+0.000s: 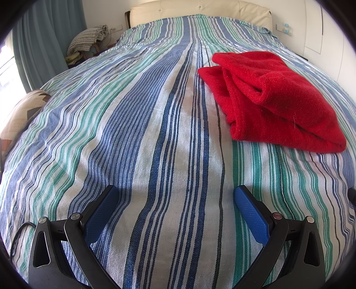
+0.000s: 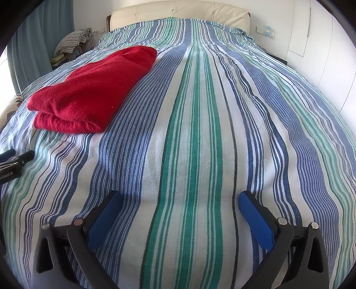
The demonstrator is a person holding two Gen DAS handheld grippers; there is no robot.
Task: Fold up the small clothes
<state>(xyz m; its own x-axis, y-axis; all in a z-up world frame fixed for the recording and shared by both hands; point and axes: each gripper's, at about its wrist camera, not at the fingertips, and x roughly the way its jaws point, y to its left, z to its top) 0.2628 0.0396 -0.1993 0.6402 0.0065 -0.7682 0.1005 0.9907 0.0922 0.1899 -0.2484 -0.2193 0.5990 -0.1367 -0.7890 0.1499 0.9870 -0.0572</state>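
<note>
Left gripper (image 1: 175,193): spread wide, blue pads (image 1: 100,213) far apart, nothing between them, hovering low over the striped bedspread (image 1: 138,137); contact with the cloth not discernible. Right gripper (image 2: 180,197): likewise splayed, blue-padded fingers (image 2: 255,220) well separated and empty, above the same bedspread; touching or not cannot be told.

Red garment (image 1: 273,100): folded into a thick bundle, lying flat on the bedspread, layered edges visible along its near side. Beyond the left gripper and off to its right; in the right wrist view (image 2: 89,89), beyond the right gripper and to its left. Well apart from both sets of fingers, held by neither.

At the far end of the bedspread, a cream padded headboard (image 1: 200,11).
</note>
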